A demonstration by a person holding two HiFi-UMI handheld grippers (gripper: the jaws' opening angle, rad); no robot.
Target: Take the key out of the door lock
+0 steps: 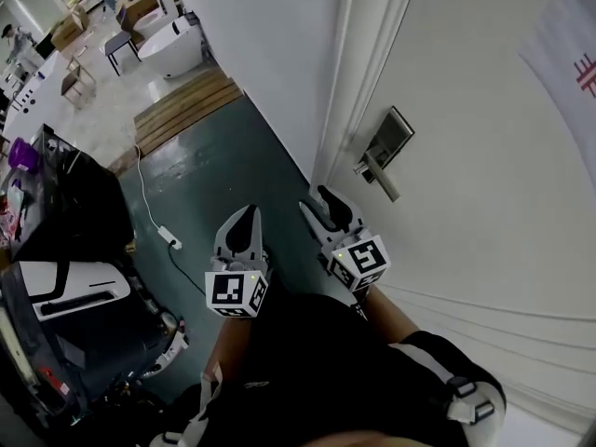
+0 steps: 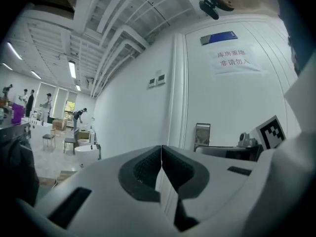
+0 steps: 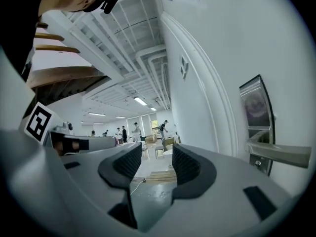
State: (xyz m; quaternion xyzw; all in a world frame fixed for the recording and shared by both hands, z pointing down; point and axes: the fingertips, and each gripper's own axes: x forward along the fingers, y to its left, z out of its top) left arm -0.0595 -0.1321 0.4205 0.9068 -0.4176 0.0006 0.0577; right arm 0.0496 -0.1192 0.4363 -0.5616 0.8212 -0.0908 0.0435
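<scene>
Right gripper (image 1: 318, 203) is the nearer one. The door lock (image 1: 391, 140) lies up and to the right of its jaws, near but apart. Those jaws stand parted with nothing between them. Left gripper (image 1: 248, 222) sits farther off, jaws pressed together and empty. The lever handle (image 1: 382, 181) juts from the lock plate, running along the door (image 1: 484, 231). We can't make out the key. It likely sits at the small round cylinder (image 3: 256, 163) under the handle.

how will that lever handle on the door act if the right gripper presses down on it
The lever handle looks like solid metal, so probably stiff. Mounted on the lock plate, it would likely pivot, not come loose. Its smooth finish may let the right gripper slip.
</scene>
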